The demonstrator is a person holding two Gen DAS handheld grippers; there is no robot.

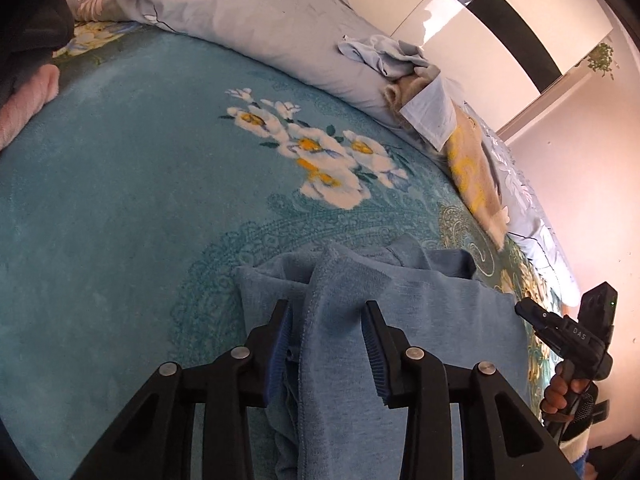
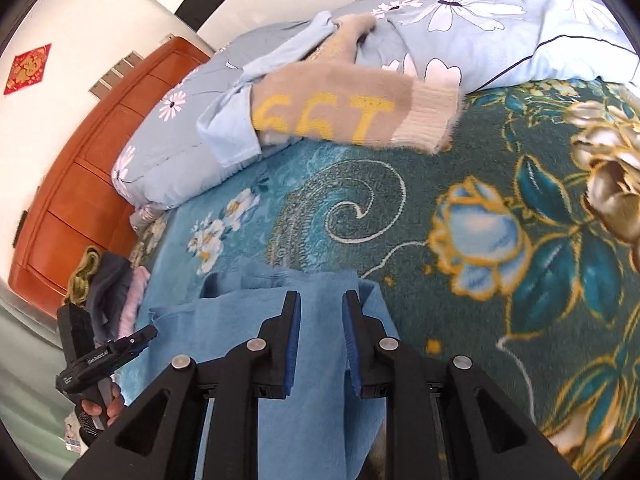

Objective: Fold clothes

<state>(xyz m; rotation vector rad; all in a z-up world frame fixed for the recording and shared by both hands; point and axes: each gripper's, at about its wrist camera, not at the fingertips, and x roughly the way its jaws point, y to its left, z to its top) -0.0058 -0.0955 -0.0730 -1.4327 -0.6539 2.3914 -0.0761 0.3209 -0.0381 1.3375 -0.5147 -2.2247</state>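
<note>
A blue fleece garment [image 1: 440, 320] lies bunched on the teal floral blanket [image 1: 120, 200] that covers the bed. My left gripper [image 1: 326, 308] is shut on a raised fold of it, and cloth hangs down between the fingers. My right gripper [image 2: 322, 300] is shut on another edge of the same blue garment [image 2: 248, 312]. Each gripper shows in the other's view, held by a hand: the right gripper [image 1: 520, 308] at the garment's right edge, the left gripper [image 2: 150, 332] at its left edge.
A beige sweater with yellow figures [image 2: 332, 112] and a light blue shirt [image 2: 228, 132] lie against the flowered quilt [image 2: 500, 28] at the back. Dark and pink clothes [image 2: 116, 280] are piled at the left. A wooden headboard [image 2: 88, 168] stands behind.
</note>
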